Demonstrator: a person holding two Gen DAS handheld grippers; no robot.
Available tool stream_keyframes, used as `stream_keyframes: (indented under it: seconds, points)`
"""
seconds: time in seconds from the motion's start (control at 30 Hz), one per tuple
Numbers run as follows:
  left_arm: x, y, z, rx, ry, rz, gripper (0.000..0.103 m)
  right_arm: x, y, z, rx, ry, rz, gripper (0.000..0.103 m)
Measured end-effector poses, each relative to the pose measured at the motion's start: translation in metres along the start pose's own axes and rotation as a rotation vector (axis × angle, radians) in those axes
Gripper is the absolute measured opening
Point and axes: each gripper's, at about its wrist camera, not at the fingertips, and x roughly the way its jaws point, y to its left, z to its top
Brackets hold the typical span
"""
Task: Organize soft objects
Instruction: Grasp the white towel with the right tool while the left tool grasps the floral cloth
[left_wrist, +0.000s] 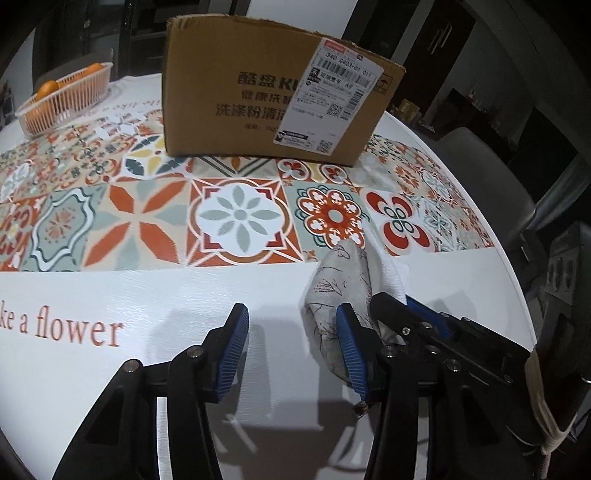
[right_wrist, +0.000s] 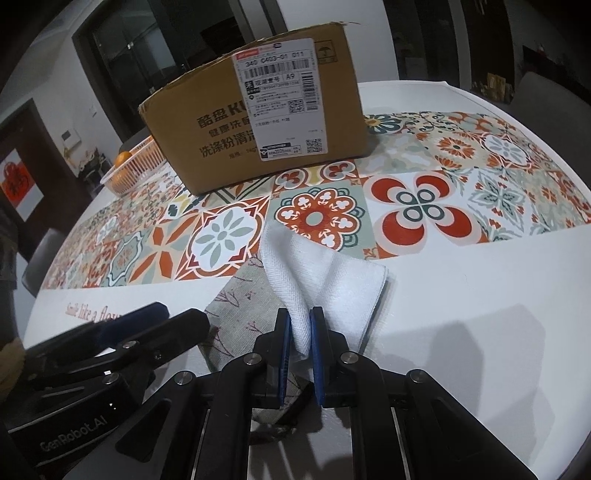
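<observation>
Left wrist view, left to right: far off to the upper left of the left gripper (left_wrist: 291, 332), a pink plastic basket (left_wrist: 66, 99) with oranges (left_wrist: 50, 88) sits on the table (left_wrist: 147, 295). Straight ahead, well beyond the fingertips, a brown cardboard box (left_wrist: 236, 92) with a white shipping label (left_wrist: 332, 96) stands on the tile-patterned tablecloth (left_wrist: 240, 214). Left gripper's jaws are released, nothing between the blue pads, only bare white tabletop. The printed grey cloth (left_wrist: 340, 295) is bunched up just outside its right finger (left_wrist: 351, 350), touching or right against that finger's outer side; can't tell if it presses. Right gripper (left_wrist: 413, 314) comes in from the right, just beside the left's right finger, with the cloth bundle at its tip.

Right wrist view, left to right: left gripper (right_wrist: 147, 317) lies low to the left, tips near the printed cloth's (right_wrist: 240, 295) edge. Box (right_wrist: 258, 122) is ahead, slightly left, with the basket (right_wrist: 136, 166) behind it further left. Right gripper (right_wrist: 298, 332) is clenched on a white folded towel (right_wrist: 332, 280): a fold of it is pinched between the pads and lifted, the rest trailing forward and right onto the table (right_wrist: 480, 314). The printed cloth lies under the towel, extending left and back under the gripper.
</observation>
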Motion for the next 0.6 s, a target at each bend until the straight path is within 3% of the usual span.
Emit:
stream_keyframes:
  seconds: [0.37, 0.6]
  points:
    - [0.018, -0.025, 0.002, 0.055, 0.031, -0.035, 0.046, -0.031, -0.017, 0.001, 0.021, -0.062, -0.068, 0.012]
    - [0.031, -0.033, 0.005, 0.055, 0.043, -0.028, 0.029, -0.031, -0.026, -0.001, 0.038, -0.05, -0.074, 0.012]
